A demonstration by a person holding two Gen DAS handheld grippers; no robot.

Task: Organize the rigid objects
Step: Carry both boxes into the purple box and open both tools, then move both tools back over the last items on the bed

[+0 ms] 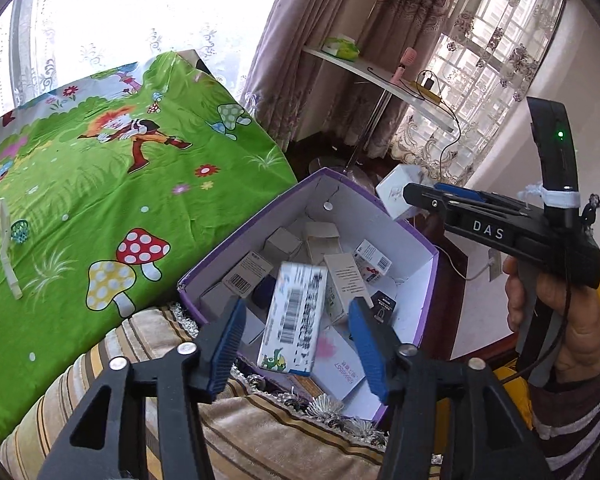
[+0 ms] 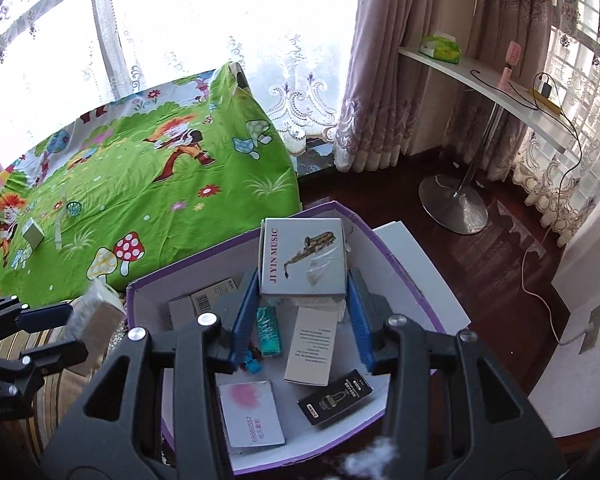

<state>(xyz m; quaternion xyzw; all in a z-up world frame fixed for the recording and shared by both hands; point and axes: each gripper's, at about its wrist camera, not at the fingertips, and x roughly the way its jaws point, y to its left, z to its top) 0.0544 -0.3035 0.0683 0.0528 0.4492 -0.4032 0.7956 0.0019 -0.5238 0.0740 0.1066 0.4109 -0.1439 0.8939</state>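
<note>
- Purple-walled box (image 1: 428, 280) with a white inside stands on a striped, fringed cushion (image 1: 148, 344), just beside a bed spread with a green cartoon sheet (image 1: 100, 184).
- Left gripper (image 1: 296, 344) hangs over the near edge of this box, its jaws apart; a white carton with a barcode (image 1: 296, 316) lies blurred between the blue pads, and neither pad presses on it.
- Right gripper (image 2: 302, 312) is over the same box, jaws apart as well; a grey "JI YIN MUSIC" box (image 2: 304, 256) with a saxophone picture sits between the fingertips with a gap on each side.
- Inside the purple box lie several small cartons: a white card with a pink blot (image 2: 252, 412), a black package (image 2: 334, 402), a tall white leaflet-like box (image 2: 312, 346) and a teal packet (image 2: 267, 330).
- A small grey box (image 2: 33, 232) and a little teal basket (image 2: 73, 209) remain on the green sheet, well apart from the purple box.
- In the left wrist view a hand (image 1: 556, 312) in a striped sleeve holds the right gripper's handle.
- A white shelf on a metal stand (image 2: 500, 92) stands by the curtains.
</note>
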